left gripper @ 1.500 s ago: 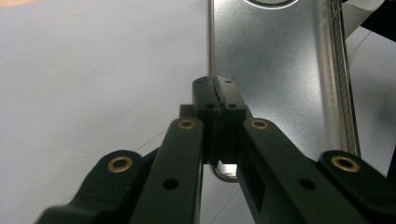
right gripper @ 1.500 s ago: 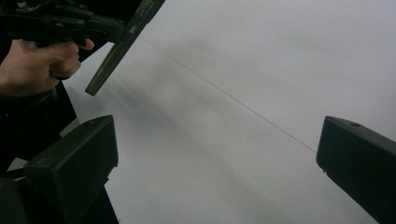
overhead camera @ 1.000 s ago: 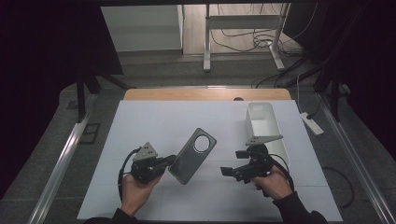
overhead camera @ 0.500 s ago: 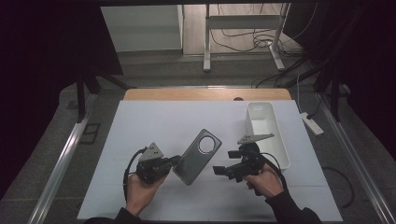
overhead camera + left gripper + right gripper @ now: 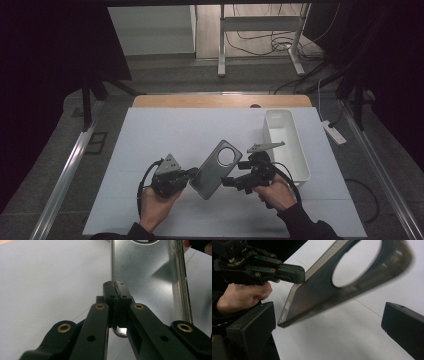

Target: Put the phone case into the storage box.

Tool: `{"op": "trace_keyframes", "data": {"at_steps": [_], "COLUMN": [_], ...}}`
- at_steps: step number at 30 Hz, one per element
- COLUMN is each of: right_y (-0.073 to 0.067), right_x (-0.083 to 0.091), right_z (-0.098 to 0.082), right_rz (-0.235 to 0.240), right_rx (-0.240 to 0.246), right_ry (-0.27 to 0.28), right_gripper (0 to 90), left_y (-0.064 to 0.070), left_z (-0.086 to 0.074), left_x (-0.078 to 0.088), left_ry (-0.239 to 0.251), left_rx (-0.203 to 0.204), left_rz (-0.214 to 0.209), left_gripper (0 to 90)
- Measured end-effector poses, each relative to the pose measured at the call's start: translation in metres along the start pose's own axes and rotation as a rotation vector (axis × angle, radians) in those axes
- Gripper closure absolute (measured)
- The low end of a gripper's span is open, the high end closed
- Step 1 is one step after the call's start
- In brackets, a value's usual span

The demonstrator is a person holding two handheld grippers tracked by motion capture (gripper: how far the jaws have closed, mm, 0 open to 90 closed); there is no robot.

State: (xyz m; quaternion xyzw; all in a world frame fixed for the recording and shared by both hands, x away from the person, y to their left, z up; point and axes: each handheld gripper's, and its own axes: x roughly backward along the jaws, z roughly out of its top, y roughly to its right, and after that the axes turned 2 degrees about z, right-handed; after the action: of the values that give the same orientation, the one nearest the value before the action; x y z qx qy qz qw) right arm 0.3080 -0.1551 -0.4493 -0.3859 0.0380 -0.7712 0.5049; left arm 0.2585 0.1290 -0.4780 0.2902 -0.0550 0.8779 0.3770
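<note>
White paper covers the counter (image 5: 150, 135), and a white plastic oblong bin (image 5: 295, 150) stands at its right. The grey translucent phone case with a round camera cutout (image 5: 214, 169) tilts above the counter, one edge pinched by the left gripper (image 5: 186, 174); so thin a hold may let it twist or slip. The right gripper (image 5: 231, 181), jaws wide, has come closer to the case since a second ago, and could knock it loose.
</note>
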Motion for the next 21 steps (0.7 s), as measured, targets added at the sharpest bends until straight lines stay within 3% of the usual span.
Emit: {"op": "trace_keyframes", "data": {"at_steps": [6,17,21], "right_y": [-0.002,-0.005,-0.004], "right_x": [-0.008,-0.022,-0.023], "right_z": [0.002,0.002,0.003], "right_rz": [-0.009,-0.013,0.011], "right_rx": [0.0,-0.003,-0.04], "right_ry": [0.0,-0.054,-0.043], "right_gripper": [0.1,0.6,0.6], "left_y": [0.004,0.009,0.01], "left_z": [0.001,0.002,0.002], "left_x": [-0.002,-0.003,-0.003], "left_ry": [0.003,0.015,0.019], "left_rx": [-0.003,-0.007,-0.007], "left_rz": [-0.009,-0.023,-0.021], "left_gripper": [89.2,89.2,89.2]}}
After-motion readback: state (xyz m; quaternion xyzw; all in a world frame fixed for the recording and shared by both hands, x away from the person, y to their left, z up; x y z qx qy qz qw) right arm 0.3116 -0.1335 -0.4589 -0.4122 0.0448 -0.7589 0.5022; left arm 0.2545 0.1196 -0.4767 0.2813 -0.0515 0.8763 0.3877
